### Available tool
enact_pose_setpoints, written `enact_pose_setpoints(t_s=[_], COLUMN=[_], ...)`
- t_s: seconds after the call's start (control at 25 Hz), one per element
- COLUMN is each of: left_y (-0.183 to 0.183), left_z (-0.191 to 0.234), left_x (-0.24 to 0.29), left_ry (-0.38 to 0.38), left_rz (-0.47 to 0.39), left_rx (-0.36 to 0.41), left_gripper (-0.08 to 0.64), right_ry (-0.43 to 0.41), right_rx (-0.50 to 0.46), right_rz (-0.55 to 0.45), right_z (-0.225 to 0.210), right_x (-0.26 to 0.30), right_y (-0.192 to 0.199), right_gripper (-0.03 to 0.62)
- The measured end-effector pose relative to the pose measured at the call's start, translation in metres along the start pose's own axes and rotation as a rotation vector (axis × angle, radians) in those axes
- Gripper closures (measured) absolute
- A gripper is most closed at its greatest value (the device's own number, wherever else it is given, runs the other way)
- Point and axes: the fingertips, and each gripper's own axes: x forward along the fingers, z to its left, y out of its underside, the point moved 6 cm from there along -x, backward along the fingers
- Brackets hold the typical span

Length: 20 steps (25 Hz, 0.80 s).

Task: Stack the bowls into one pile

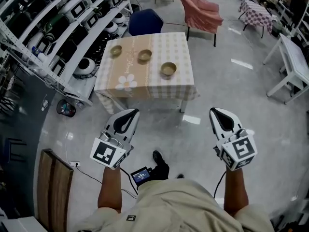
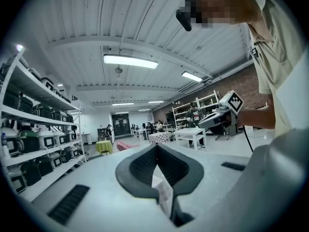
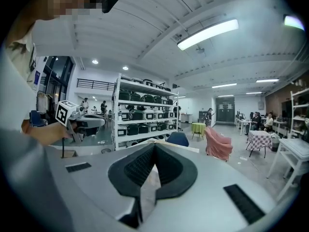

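Note:
Three olive-tan bowls stand apart in a row on a table with a checked cloth (image 1: 145, 83): the left bowl (image 1: 116, 50), the middle bowl (image 1: 145, 55) and the right bowl (image 1: 168, 69). Both grippers are held over the floor, well short of the table. My left gripper (image 1: 132, 112) is shut with nothing in it, and so is my right gripper (image 1: 214, 111). The left gripper view points up at the ceiling, its pads (image 2: 145, 166) meeting at the tip. The right gripper view looks across the room, with the pads (image 3: 166, 166) closed. No bowl shows in either gripper view.
Metal shelves (image 1: 63, 28) full of appliances run along the left. A blue chair (image 1: 145, 21) and a pink chair (image 1: 200, 8) stand behind the table. A white table (image 1: 294, 62) is at the right, a wooden panel (image 1: 53, 187) at the bottom left.

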Motion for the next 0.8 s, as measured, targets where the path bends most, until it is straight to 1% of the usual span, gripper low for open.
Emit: enact_pose_setpoints(t_s=[0.24,0.56,0.68,0.8], left_y=[0.012,0.017,0.021,0.024], left_z=[0.063,0.145,0.168,0.187], left_x=[0.028,0.044,0.047,0.045], left_ry=[0.023,0.04,0.041,0.023], left_rz=[-0.002,-0.034,-0.045,-0.057], left_rx=[-0.006,0.004,0.01,0.001], left_gripper=[0.554,0.553,0.553,0.553], right_ry=[0.033,0.067,0.067,0.05], right_rx=[0.013,0.006,0.009,-0.004], right_rz=[0.008,-0.001,-0.002,0.013], right_z=[-0.01,-0.008,-0.003,0.001], right_x=[0.062,0.138,0.163,0.182], right_y=[-0.01,-0.032,-0.033,-0.035], right_gripper=[0.589,0.589,0.589,0.589])
